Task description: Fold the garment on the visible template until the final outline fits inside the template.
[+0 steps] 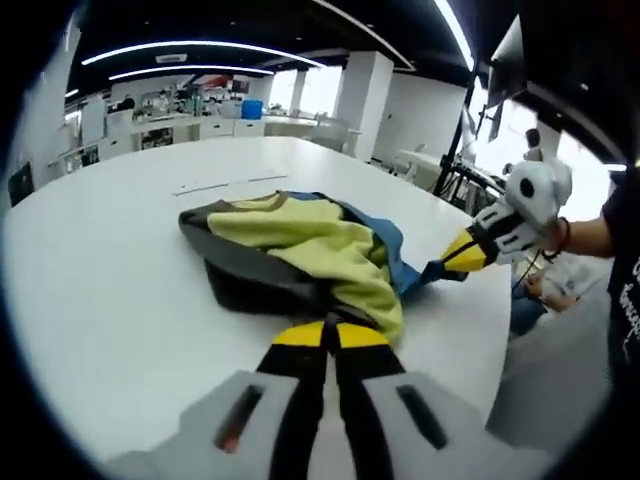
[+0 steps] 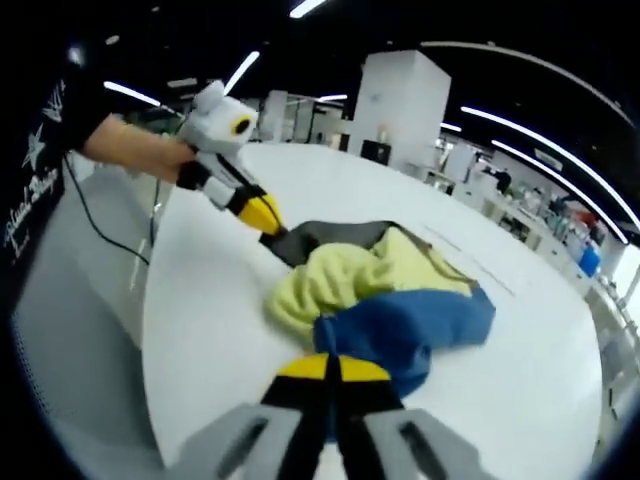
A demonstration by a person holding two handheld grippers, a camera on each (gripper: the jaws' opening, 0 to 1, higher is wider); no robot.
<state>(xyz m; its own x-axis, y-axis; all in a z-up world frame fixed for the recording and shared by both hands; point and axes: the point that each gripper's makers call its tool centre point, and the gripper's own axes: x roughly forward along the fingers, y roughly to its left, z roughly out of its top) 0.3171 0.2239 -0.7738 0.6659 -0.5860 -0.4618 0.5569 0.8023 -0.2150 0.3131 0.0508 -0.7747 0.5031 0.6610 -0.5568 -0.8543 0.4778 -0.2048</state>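
Both grippers, left gripper (image 1: 330, 335) and right gripper (image 2: 330, 368), are clamped on opposite edges of the bunched garment (image 1: 300, 250), which lies between them on the white table (image 1: 110, 260).

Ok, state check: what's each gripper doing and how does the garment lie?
left gripper: jaws shut on the garment's yellow-green edge.
right gripper: jaws shut on the garment's blue part.
garment: bunched and rumpled on the table, not folded flat.
table: white, with faint template lines beyond the garment.
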